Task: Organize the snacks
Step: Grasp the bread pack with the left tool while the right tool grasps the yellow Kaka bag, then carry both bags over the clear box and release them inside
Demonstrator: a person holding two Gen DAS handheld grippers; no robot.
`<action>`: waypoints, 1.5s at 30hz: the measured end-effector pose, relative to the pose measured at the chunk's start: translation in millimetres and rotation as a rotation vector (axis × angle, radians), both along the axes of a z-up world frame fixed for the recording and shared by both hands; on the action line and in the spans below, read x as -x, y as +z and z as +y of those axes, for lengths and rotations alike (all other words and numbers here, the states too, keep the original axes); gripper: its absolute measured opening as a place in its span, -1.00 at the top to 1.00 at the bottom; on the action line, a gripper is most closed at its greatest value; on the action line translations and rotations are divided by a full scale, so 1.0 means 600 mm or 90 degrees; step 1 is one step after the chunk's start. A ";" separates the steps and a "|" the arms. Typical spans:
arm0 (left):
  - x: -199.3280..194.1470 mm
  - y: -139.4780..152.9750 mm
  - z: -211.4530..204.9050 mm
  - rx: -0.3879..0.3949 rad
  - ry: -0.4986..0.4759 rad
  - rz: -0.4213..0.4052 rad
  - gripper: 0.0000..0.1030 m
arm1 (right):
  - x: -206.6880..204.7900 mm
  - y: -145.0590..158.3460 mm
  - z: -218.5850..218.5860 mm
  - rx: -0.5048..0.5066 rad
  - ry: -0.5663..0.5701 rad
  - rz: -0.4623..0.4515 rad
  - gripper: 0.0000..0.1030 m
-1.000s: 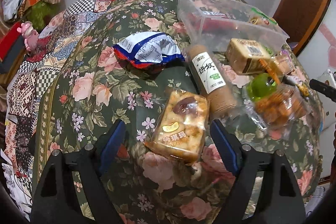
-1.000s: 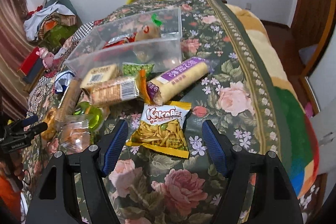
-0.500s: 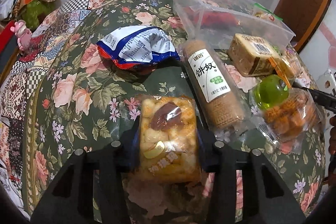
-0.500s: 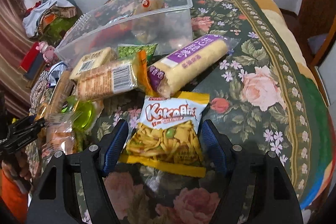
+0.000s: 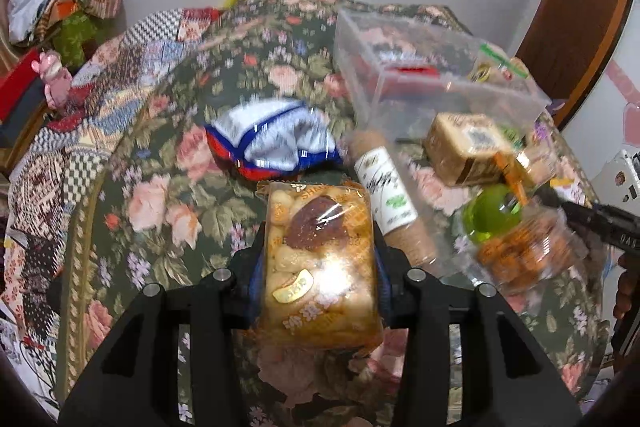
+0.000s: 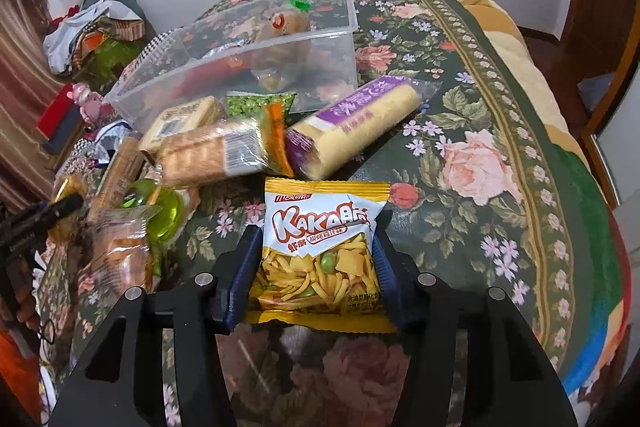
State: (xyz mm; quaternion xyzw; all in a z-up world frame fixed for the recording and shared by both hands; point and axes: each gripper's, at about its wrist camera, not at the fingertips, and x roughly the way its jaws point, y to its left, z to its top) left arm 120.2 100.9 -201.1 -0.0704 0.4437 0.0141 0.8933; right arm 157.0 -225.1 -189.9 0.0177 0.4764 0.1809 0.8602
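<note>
My left gripper [image 5: 318, 259] is shut on a clear pack of caramel puffed snack [image 5: 320, 259] and holds it above the floral blanket. My right gripper [image 6: 318, 267] is shut on a yellow Kakabi chips bag [image 6: 322, 251], lifted off the blanket. A clear plastic bin [image 5: 432, 75] with a few snacks inside stands beyond; it also shows in the right wrist view [image 6: 256, 67]. Loose snacks lie before it: a brown biscuit roll [image 5: 394, 203], a purple-labelled roll [image 6: 356, 123], a cracker pack [image 6: 212, 155], a green jelly cup [image 6: 164, 211].
A blue-white bag [image 5: 276, 143] lies left of the bin. A wrapped cake block [image 5: 468, 147] and orange snack pack [image 5: 524, 251] sit at the right. Clothes pile [image 5: 60, 7] and a pink toy [image 5: 52, 79] lie beyond the bed's left edge. A wooden door [image 5: 580, 19] stands right.
Both grippers went from open to shut: the left closed on the caramel snack pack and lifted it, the right closed on the Kakabi bag and raised it.
</note>
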 end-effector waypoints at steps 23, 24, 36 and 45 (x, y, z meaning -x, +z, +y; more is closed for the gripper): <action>-0.081 0.142 -0.066 0.024 -0.052 -0.131 0.15 | -0.038 0.130 0.063 -0.054 0.035 -0.146 0.02; -0.088 0.143 -0.068 0.026 -0.054 -0.132 0.15 | -0.041 0.131 0.067 -0.056 0.038 -0.149 0.02; -0.191 0.138 -0.088 0.038 -0.069 -0.129 0.15 | -0.132 0.130 0.122 -0.086 0.049 -0.147 0.02; -0.271 0.091 -0.087 0.047 -0.074 -0.082 0.15 | -0.195 0.103 0.164 -0.058 0.065 -0.114 0.02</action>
